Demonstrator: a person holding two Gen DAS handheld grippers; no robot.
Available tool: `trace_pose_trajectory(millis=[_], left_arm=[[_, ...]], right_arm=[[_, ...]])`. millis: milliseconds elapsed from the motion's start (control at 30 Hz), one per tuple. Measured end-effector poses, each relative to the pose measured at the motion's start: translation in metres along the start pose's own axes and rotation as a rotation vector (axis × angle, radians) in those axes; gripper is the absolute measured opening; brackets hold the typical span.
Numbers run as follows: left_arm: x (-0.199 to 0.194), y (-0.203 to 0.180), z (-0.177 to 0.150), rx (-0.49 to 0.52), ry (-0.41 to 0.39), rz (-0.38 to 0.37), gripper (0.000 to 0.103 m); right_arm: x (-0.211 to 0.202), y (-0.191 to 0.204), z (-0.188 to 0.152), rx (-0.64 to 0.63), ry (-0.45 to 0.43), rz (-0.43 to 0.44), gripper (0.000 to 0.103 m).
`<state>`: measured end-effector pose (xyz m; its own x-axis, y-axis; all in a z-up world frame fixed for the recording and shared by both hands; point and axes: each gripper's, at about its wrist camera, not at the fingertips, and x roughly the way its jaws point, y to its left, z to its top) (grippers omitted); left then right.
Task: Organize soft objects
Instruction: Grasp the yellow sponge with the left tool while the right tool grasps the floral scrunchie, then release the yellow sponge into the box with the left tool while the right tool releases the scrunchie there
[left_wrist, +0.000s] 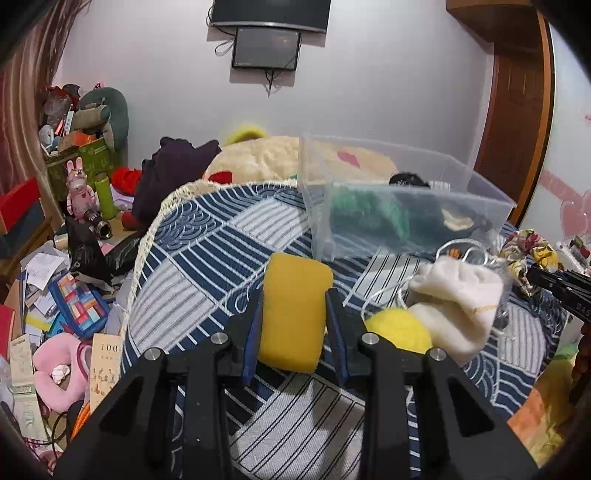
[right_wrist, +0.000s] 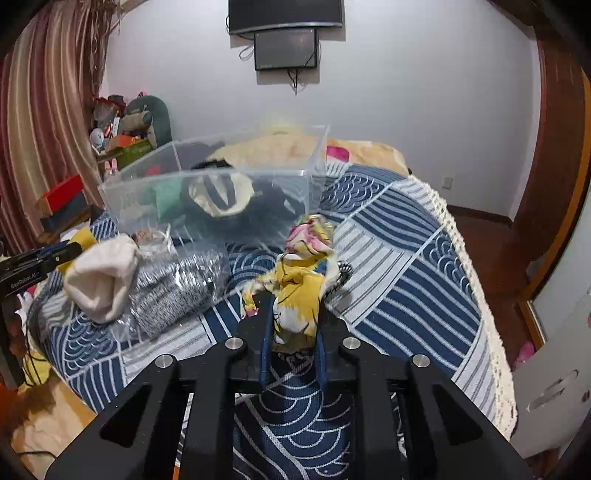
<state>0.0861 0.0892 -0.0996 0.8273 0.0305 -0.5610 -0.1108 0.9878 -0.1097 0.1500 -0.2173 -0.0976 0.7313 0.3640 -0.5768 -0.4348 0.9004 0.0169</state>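
My left gripper (left_wrist: 293, 312) is shut on a yellow sponge (left_wrist: 295, 306) and holds it just above the blue patterned bedspread (left_wrist: 207, 258). My right gripper (right_wrist: 293, 317) is shut on a floral yellow cloth (right_wrist: 303, 273), which stands up between the fingers. A clear plastic bin (left_wrist: 399, 199) sits ahead on the bed and holds green and dark soft things; in the right wrist view the bin (right_wrist: 221, 192) is ahead and left. A white sock (left_wrist: 458, 299) and a yellow ball (left_wrist: 399, 328) lie right of the sponge.
A grey knit item in a clear bag (right_wrist: 177, 288) lies next to the white sock (right_wrist: 99, 277). A large cream plush (left_wrist: 258, 158) lies behind the bin. The floor at left is cluttered with papers and a pink pillow (left_wrist: 59, 365). A wooden door (left_wrist: 517, 129) stands at right.
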Motion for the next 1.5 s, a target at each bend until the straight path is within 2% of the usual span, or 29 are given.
trace_pose_trajectory(millis=[133, 400, 533, 700, 767, 933, 1067, 1100, 1133, 1167, 1300, 1500], left_arm=[[-0.013, -0.002, 0.012, -0.006, -0.040, -0.025, 0.032], [-0.031, -0.016, 0.035, 0.016, -0.106, -0.071, 0.032], [-0.032, -0.022, 0.037, 0.025, -0.110, -0.084, 0.032], [-0.031, -0.026, 0.034, 0.039, -0.101, -0.085, 0.032], [-0.030, -0.026, 0.033, 0.043, -0.095, -0.085, 0.032], [-0.029, -0.027, 0.031, 0.046, -0.091, -0.084, 0.032], [-0.027, -0.029, 0.029, 0.049, -0.083, -0.084, 0.033], [-0.026, -0.030, 0.028, 0.051, -0.081, -0.083, 0.033], [-0.026, -0.031, 0.028, 0.054, -0.080, -0.083, 0.033], [-0.026, -0.031, 0.029, 0.058, -0.081, -0.081, 0.032], [-0.029, -0.033, 0.033, 0.071, -0.097, -0.075, 0.033], [-0.031, -0.032, 0.049, 0.063, -0.128, -0.083, 0.033]], right_arm=[[-0.013, -0.002, 0.012, 0.004, -0.051, 0.000, 0.016], [-0.023, 0.009, 0.032, -0.009, -0.115, 0.060, 0.016], [-0.005, 0.017, 0.031, -0.018, -0.088, 0.089, 0.016], [0.018, 0.023, 0.017, -0.027, 0.005, 0.089, 0.018], [0.017, 0.021, 0.012, -0.026, 0.019, 0.083, 0.022], [0.005, 0.009, 0.009, 0.002, 0.016, 0.062, 0.046], [-0.001, 0.001, 0.013, 0.016, -0.008, 0.048, 0.046], [-0.001, 0.001, 0.014, 0.018, -0.006, 0.050, 0.038], [0.000, 0.000, 0.014, 0.023, -0.007, 0.052, 0.020], [0.002, -0.001, 0.014, 0.023, 0.004, 0.059, 0.011], [0.006, 0.001, 0.014, 0.015, 0.009, 0.045, 0.007], [-0.021, 0.011, 0.033, 0.001, -0.093, 0.079, 0.007]])
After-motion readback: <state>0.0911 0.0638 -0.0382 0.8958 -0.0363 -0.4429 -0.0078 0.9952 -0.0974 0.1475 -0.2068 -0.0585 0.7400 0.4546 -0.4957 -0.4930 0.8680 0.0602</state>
